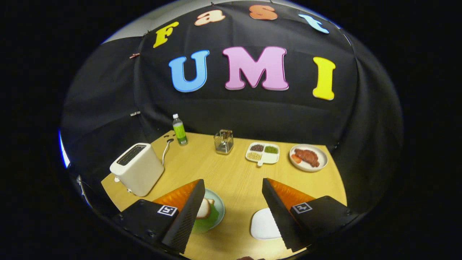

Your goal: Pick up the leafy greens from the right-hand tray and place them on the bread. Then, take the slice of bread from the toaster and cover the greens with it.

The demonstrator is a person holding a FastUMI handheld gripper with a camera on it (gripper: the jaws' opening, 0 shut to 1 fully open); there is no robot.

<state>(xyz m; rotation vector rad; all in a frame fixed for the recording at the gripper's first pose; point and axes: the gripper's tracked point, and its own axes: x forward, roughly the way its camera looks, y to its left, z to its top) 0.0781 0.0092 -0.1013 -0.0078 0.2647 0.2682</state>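
I have the gripper [233,213] released, its fingers spread wide with nothing between them but bare table [231,173], and it hangs above the near part of the table.

I take the toaster [137,168] as my landmark. It stands at the table's left side, its slots facing up; I cannot make out a slice of bread inside them from here. A cable [166,148] runs from behind the toaster toward the booth wall, and just past that a bottle [179,129] stands upright. To the right of the toaster and nearer to me sits a round plate [216,213], partly hidden behind my left finger, with a slice of bread [204,208] lying on top of leafy greens [207,222]. Farther right from the toaster, at the same near edge, a white tray [263,225] lies partly behind my right finger; what shows of it is bare.

Along the far side, right of the toaster, I see a small wire holder [223,141], then a divided dish [262,152] with three fillings, then a round plate with meat [308,157].
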